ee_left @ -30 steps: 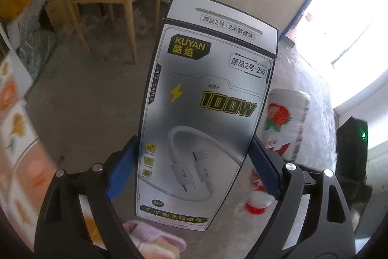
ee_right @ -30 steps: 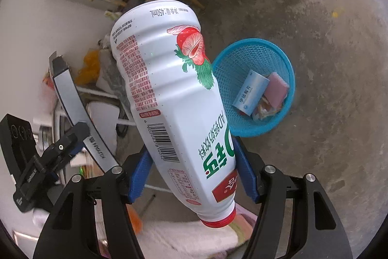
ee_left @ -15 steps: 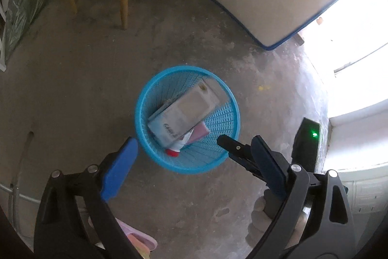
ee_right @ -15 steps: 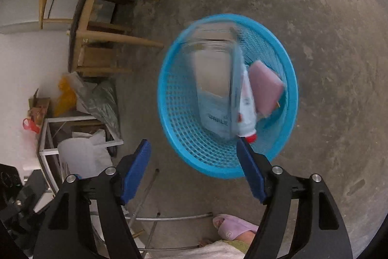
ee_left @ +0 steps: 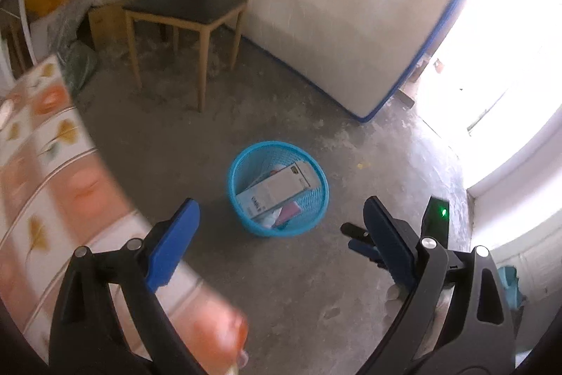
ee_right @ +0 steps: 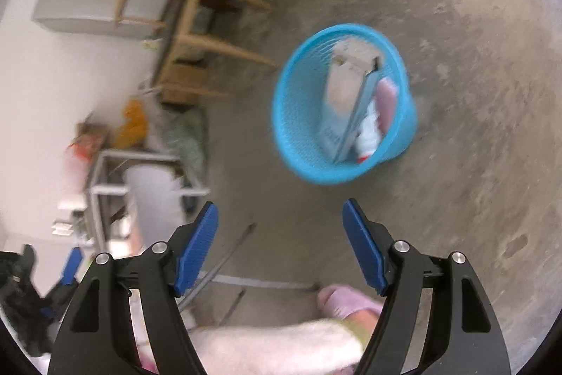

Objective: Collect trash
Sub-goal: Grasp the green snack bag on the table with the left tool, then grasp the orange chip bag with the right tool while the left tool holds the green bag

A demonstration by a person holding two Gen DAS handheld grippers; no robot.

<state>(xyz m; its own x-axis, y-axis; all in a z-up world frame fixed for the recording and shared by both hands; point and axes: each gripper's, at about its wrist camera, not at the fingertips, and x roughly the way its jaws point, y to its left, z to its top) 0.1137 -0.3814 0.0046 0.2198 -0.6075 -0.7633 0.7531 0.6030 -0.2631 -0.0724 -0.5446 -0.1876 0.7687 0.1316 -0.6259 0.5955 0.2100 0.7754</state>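
Note:
A blue mesh basket (ee_left: pixel 234 178) stands on the concrete floor; it also shows in the right wrist view (ee_right: pixel 298 143). In it lie the grey cable box (ee_left: pixel 277 188), the white strawberry bottle (ee_right: pixel 367 136) and a pink packet (ee_right: pixel 386 101). My left gripper (ee_left: pixel 281 236) is open and empty, above and short of the basket. My right gripper (ee_right: pixel 281 245) is open and empty, also short of the basket; its fingers (ee_left: pixel 365 245) show at the right of the left wrist view.
A wooden chair (ee_left: pixel 189 6) stands by the wall behind the basket. A tablecloth with a leaf pattern (ee_left: pixel 42 164) fills the left. A white mattress with blue trim (ee_left: pixel 333 6) leans at the back. A metal rack (ee_right: pixel 147 171) and a pink slipper (ee_right: pixel 347 299) lie near me.
One second ago my left gripper held the cable box and my right held the bottle. Both have dropped into the basket. Both grippers are now open and have pulled back from it.

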